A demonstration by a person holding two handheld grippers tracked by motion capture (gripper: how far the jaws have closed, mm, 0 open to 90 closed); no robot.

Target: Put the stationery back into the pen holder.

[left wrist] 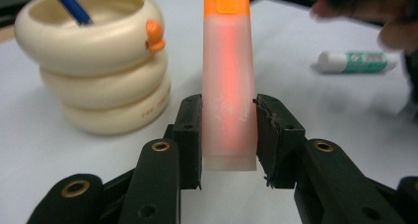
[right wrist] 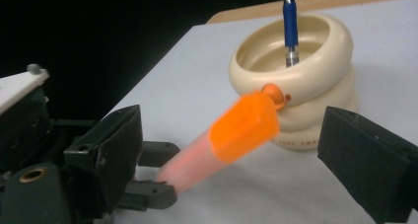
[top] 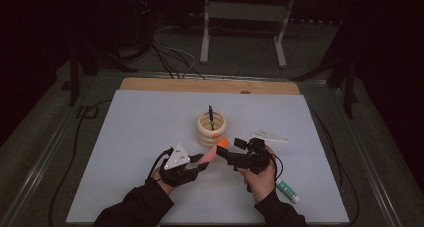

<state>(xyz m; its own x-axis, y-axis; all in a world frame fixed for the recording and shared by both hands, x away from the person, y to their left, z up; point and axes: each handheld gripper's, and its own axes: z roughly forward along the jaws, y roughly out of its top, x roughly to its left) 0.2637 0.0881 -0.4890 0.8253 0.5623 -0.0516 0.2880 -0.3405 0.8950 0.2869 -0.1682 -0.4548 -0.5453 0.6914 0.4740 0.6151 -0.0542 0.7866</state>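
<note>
Left gripper (left wrist: 229, 130): clamping the base of the marker (left wrist: 229, 86), pads pressing on both sides of the pale pink barrel; sitting low over the sheet (top: 150, 132) in the high view (top: 197, 168).
Marker: pointing away from the left gripper toward the holder (left wrist: 93, 56); orange cap (right wrist: 245, 127) at the far end, hanging just short of the holder's orange knob (right wrist: 273, 93); showing faint white scuffing on the barrel, no readable print.
Right gripper (right wrist: 229, 150): standing wide apart, one jaw on each side of the cap, pads not touching it; seen in the high view (top: 227, 151) just right of the marker.
Holder: standing upright on the sheet, cream, stacked-ring shape; carrying small reddish lettering on the lowest ring, too small to read; holding a blue pen (right wrist: 290, 26) upright inside.
Glue stick (top: 288, 191): lying on the sheet near the right hand (top: 262, 179); white tube with green label, wording blurred.
</note>
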